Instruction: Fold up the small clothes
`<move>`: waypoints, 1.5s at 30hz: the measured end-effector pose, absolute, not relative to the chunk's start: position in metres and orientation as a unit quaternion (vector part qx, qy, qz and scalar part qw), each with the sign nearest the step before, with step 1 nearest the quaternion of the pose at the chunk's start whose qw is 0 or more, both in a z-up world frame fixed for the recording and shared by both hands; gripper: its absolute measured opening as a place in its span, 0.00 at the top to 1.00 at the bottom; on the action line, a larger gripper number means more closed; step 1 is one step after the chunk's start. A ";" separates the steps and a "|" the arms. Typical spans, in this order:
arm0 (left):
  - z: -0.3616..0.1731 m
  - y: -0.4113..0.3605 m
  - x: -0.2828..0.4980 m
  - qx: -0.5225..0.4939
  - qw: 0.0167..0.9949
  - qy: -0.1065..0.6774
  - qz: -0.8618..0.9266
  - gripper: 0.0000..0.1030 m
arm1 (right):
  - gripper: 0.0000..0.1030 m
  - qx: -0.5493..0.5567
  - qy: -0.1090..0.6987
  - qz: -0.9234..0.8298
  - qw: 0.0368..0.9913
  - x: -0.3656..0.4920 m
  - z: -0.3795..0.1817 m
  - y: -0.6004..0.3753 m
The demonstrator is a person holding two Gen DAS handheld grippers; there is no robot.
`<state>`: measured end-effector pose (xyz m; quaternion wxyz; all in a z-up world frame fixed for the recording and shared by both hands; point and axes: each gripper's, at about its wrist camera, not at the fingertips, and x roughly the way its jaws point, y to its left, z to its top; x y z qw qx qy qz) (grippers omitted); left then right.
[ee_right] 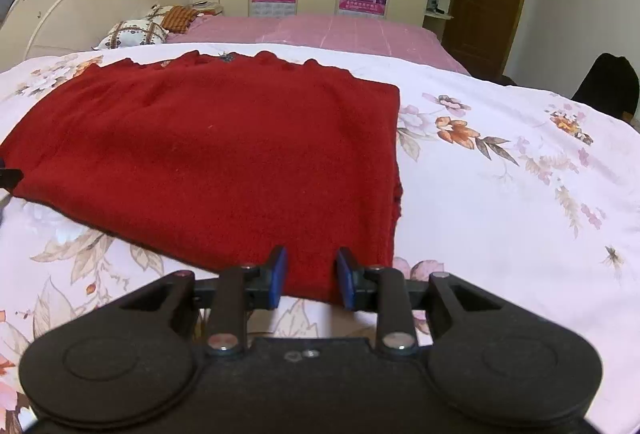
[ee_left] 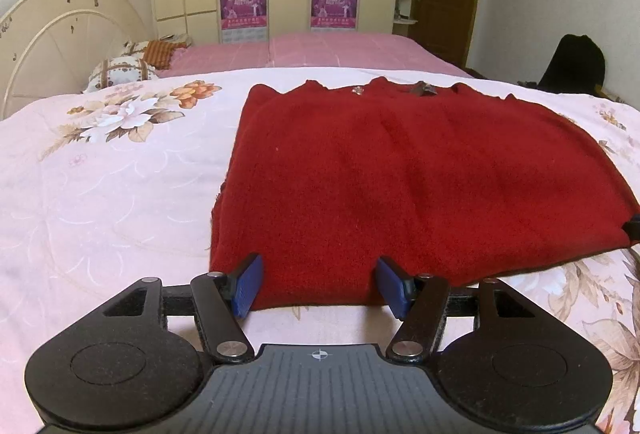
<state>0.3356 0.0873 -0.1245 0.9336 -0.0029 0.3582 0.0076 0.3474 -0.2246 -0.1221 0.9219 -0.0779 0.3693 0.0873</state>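
Red sweater (ee_left: 400, 174) spread flat on the floral bedspread (ee_left: 100, 174), 2 hand-held grippers at its near hem.

Beyond: pillows (ee_left: 120, 72), cream headboard (ee_left: 60, 34), wardrobe with purple posters (ee_left: 243, 0); nothing blocking. Left hand-held gripper (ee_left: 318, 286) tilted down, jaws wide astride the hem's left corner. Right hand-held gripper (ee_right: 310, 278) angled alike, jaws narrow astride the right corner, grip unclear.

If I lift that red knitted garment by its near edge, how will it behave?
The red knitted garment will probably be floppy: it lies limp against the floral bedspread. Its fuzzy knit probably grips rather than slips. Lifted at two near corners, the middle would likely sag.
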 end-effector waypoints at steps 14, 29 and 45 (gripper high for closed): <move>-0.126 0.090 0.336 0.001 0.932 0.363 0.007 0.35 | 0.71 -0.086 0.356 0.089 0.926 0.332 -0.124 -0.233; -0.105 0.092 0.296 0.015 0.927 0.374 -0.018 0.22 | 0.70 -0.071 0.338 0.097 0.933 0.290 -0.093 -0.244; -0.091 0.087 0.321 -0.104 0.940 0.320 -0.052 0.22 | 0.69 -0.013 0.351 0.114 0.929 0.287 -0.095 -0.224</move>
